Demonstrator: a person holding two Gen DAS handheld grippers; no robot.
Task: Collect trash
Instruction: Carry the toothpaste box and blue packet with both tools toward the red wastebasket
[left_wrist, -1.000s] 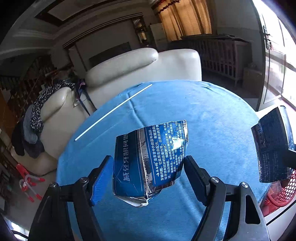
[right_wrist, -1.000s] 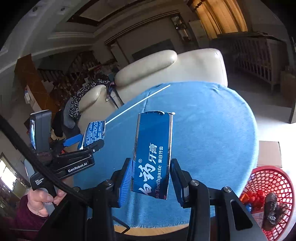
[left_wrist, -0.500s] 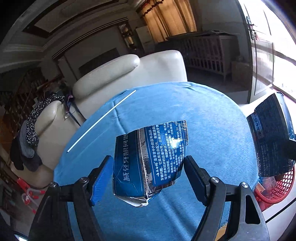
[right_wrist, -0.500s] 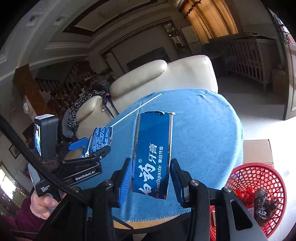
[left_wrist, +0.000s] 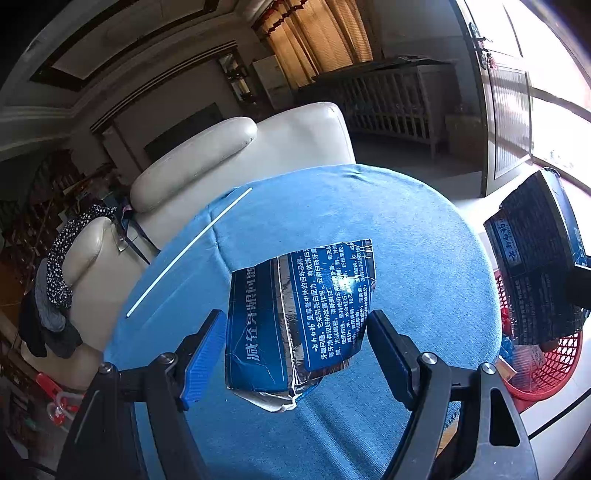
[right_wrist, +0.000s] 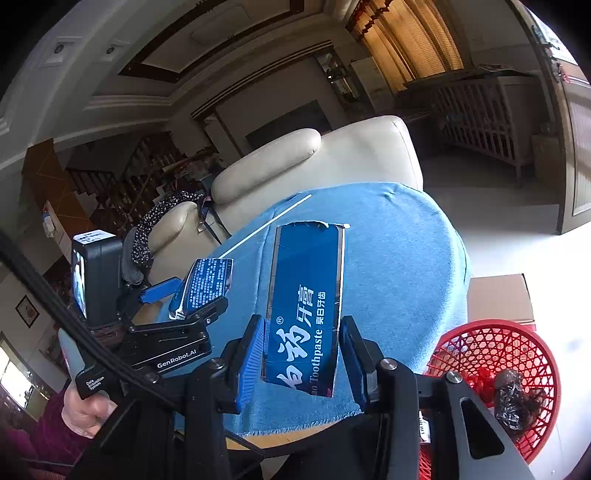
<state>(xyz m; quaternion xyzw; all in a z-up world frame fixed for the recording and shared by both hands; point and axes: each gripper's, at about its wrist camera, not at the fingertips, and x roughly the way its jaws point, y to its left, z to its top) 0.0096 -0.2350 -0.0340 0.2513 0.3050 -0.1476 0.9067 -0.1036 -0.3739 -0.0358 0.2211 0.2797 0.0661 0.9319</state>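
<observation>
Across both views, a round bench (left_wrist: 424, 236) under blue cloth, cream sofa (right_wrist: 332, 166) behind, thin white stick (left_wrist: 184, 254) lying slantwise near the far left edge. Beside the bench at right, a red basket (right_wrist: 495, 339) on the floor with dark trash inside, seen whole only from the right wrist; just a sliver from the left wrist, mostly hidden. Behind the basket, a cardboard box (right_wrist: 498, 295), right view only.

Between the right gripper (right_wrist: 303, 350) jaws, a flat toothpaste carton (right_wrist: 306, 306), long axis running away from the camera, torn end farthest, jaws narrow and pressed on its sides. Between the left gripper (left_wrist: 295, 339) jaws, a crumpled carton piece (left_wrist: 299, 314), foil edges showing, tilted up and to the right, jaws wide yet clamped on its edges. Both pieces held above the cloth. At lower left in the right view, a hand (right_wrist: 85, 410) on the left gripper's handle.
</observation>
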